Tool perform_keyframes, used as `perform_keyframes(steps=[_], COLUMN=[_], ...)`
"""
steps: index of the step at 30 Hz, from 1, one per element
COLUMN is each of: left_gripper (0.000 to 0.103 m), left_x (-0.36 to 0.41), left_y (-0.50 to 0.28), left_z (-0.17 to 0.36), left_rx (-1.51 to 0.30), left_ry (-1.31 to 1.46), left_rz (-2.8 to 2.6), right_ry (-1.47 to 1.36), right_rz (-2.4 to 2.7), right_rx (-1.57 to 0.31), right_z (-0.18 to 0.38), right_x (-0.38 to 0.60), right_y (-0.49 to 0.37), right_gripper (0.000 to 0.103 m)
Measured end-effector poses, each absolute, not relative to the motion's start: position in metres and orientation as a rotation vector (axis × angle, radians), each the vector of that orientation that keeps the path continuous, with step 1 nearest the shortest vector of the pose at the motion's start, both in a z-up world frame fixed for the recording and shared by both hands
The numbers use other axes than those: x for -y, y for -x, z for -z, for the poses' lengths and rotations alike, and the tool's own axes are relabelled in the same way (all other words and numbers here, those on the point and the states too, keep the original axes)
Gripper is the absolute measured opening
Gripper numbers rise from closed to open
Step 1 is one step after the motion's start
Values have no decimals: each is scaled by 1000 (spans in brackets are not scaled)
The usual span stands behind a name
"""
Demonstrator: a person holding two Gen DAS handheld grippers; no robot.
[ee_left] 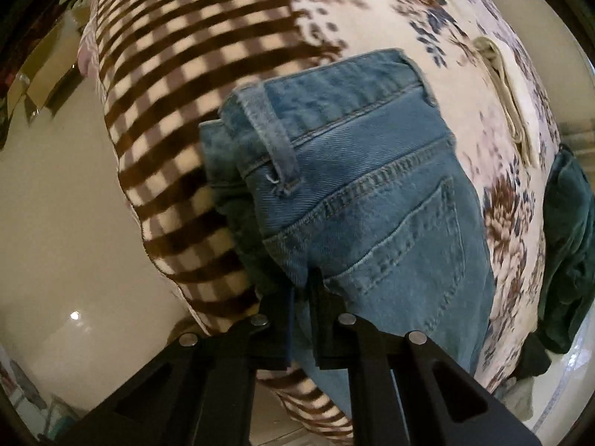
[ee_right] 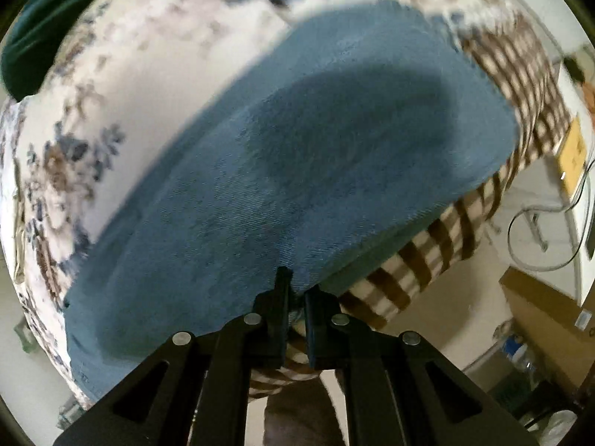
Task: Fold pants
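Note:
Blue denim jeans (ee_left: 372, 193) lie on a bed with a floral sheet (ee_left: 372, 11), waistband, belt loop and back pocket facing up. My left gripper (ee_left: 303, 282) is shut on the jeans' edge below the back pocket, denim pinched between its black fingers. In the right wrist view a plain leg panel of the jeans (ee_right: 297, 156) spreads across the bed. My right gripper (ee_right: 295, 290) is shut on the near edge of that panel, with cloth between the fingers.
A brown-and-cream checked blanket (ee_left: 178, 119) covers the bed's side, also in the right wrist view (ee_right: 446, 238). A dark green garment (ee_left: 569, 245) and a beige cloth (ee_left: 513, 104) lie on the bed. Cardboard boxes (ee_right: 539, 312) and cables stand on the floor.

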State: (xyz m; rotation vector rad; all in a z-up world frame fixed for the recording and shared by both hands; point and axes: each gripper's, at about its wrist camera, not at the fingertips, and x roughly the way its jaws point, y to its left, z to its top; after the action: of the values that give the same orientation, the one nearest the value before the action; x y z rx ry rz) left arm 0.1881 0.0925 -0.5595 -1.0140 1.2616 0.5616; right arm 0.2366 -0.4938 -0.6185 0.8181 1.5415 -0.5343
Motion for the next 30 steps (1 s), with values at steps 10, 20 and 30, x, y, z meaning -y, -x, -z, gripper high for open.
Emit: perform_keyframes(steps=[10, 20, 30], left_gripper=[60, 83, 83], left_x=[-60, 53, 138], left_y=[-186, -261, -284], left_z=[506, 520, 532], left_rx=[-1302, -1377, -1440], left_ry=[829, 644, 475], left_rz=[-501, -270, -94], right_ry=[-991, -1313, -920], right_rz=[554, 797, 744], right_rx=[-1314, -1135, -965], right_z=[583, 626, 555], right_x=[575, 673, 650], right_y=[-172, -152, -166], right_gripper=[64, 63, 5])
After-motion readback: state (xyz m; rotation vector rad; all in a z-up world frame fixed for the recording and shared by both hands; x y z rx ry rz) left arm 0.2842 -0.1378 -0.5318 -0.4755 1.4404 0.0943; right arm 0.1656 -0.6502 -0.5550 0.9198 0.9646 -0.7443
